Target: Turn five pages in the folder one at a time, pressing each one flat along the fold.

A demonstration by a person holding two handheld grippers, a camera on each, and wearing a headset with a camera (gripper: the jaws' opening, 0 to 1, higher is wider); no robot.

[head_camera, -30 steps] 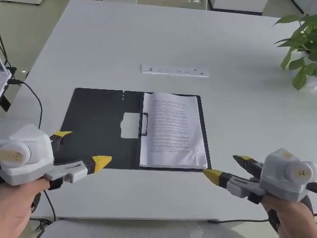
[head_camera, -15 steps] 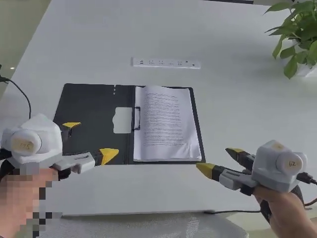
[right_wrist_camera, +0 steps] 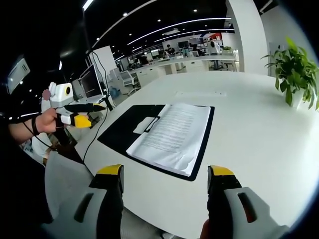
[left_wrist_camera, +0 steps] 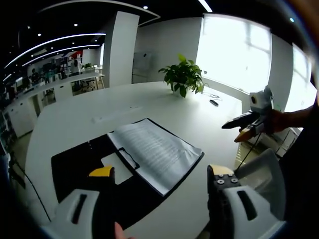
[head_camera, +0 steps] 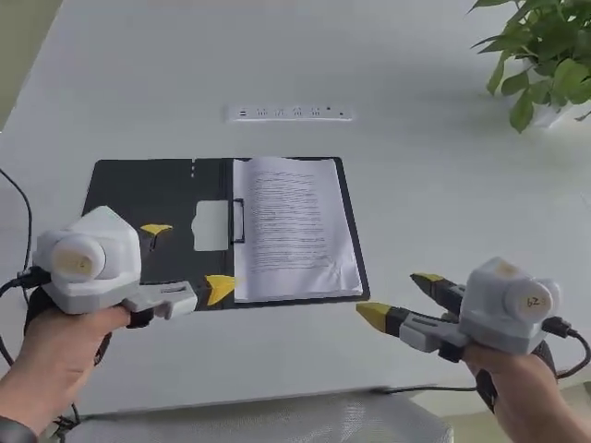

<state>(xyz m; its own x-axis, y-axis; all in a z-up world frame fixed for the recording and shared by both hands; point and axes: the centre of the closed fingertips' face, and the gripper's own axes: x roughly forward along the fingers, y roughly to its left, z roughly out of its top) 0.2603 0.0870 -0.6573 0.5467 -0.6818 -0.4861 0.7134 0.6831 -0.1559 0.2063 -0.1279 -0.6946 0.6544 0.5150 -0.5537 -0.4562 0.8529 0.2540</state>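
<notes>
Folder (head_camera: 138, 189): open flat on bench (head_camera: 443, 185), long axis left-right, spine pointing away.
Pages (head_camera: 291, 226): stacked on right half.
Left gripper (head_camera: 187, 258): jaws apart, over near-left cover.
Right gripper (head_camera: 400, 296): jaws apart, beyond near-right corner.

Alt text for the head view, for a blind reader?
An open black folder lies on a white table, printed pages on its right half. The left gripper and right gripper hover open near its front edge.

We look across a broad white table (head_camera: 443, 185) carrying a power strip (head_camera: 288, 113) and a potted plant (head_camera: 531, 46). Bright windows (left_wrist_camera: 234, 50), a white pillar (left_wrist_camera: 119, 47), and ceiling strip lights (right_wrist_camera: 164, 27) glowing above office desks (right_wrist_camera: 164, 64).
</notes>
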